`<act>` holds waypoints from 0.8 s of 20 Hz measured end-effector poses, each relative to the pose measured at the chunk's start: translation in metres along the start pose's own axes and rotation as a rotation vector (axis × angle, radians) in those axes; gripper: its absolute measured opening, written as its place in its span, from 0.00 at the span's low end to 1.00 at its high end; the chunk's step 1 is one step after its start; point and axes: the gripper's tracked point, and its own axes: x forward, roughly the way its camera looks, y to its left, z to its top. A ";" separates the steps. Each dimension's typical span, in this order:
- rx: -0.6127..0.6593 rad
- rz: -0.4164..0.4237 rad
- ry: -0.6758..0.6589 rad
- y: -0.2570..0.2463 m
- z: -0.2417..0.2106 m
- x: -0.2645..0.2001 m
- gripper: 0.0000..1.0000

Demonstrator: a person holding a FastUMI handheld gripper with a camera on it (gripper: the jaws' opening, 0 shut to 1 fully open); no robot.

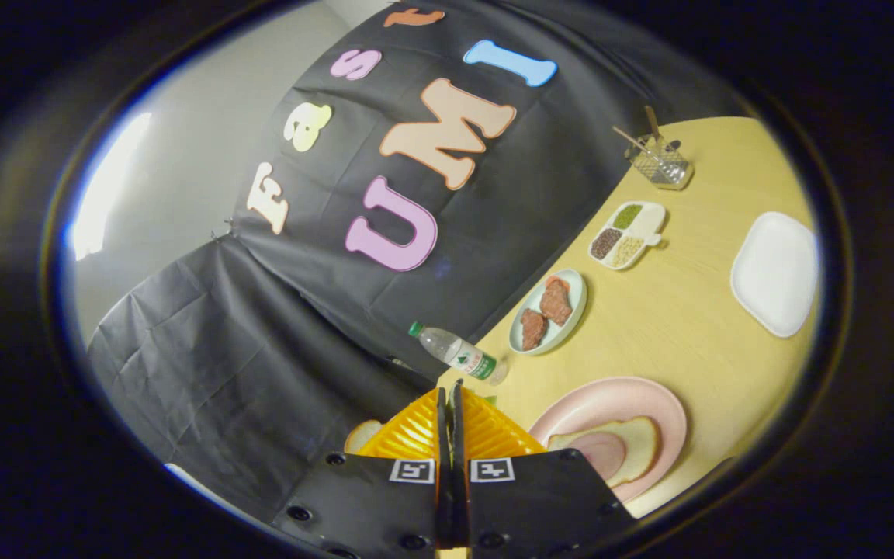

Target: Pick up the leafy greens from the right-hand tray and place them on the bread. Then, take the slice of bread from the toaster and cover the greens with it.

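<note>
My gripper [451, 404] is shut, its two fingers pressed flat together with nothing visible between them. Under and just ahead of the fingers lies an orange-yellow ribbed object [416, 431]; I cannot tell whether it is the tray or the toaster. A pale rounded piece that looks like bread [362, 436] peeks out at its left side. A small bit of green [490, 401] shows at its far right edge. To the right of the fingers a pink plate [649, 400] holds a slice of bread [633, 446] lying flat.
On the tan table [687, 326] beyond the fingers: a clear water bottle [459, 353] lying on its side, an oval plate with two meat pieces [577, 299], a divided dish of grains [653, 213], a white square plate [777, 272] and a wire basket with utensils [660, 161].
</note>
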 end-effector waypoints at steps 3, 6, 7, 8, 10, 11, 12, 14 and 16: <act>0.043 -0.079 -0.046 -0.035 -0.006 0.004 0.03; 0.089 -0.150 -0.092 -0.068 -0.007 -0.008 0.03; 0.102 -0.168 -0.111 -0.077 -0.004 -0.011 0.03; 0.112 -0.186 -0.127 -0.083 -0.004 -0.015 0.03; 0.118 -0.219 -0.139 -0.096 -0.006 -0.018 0.03; 0.120 -0.232 -0.135 -0.100 -0.009 -0.018 0.03; 0.123 -0.240 -0.131 -0.102 -0.013 -0.017 0.03; 0.124 -0.252 -0.122 -0.105 -0.021 -0.015 0.03; 0.123 -0.264 -0.103 -0.107 -0.032 -0.010 0.04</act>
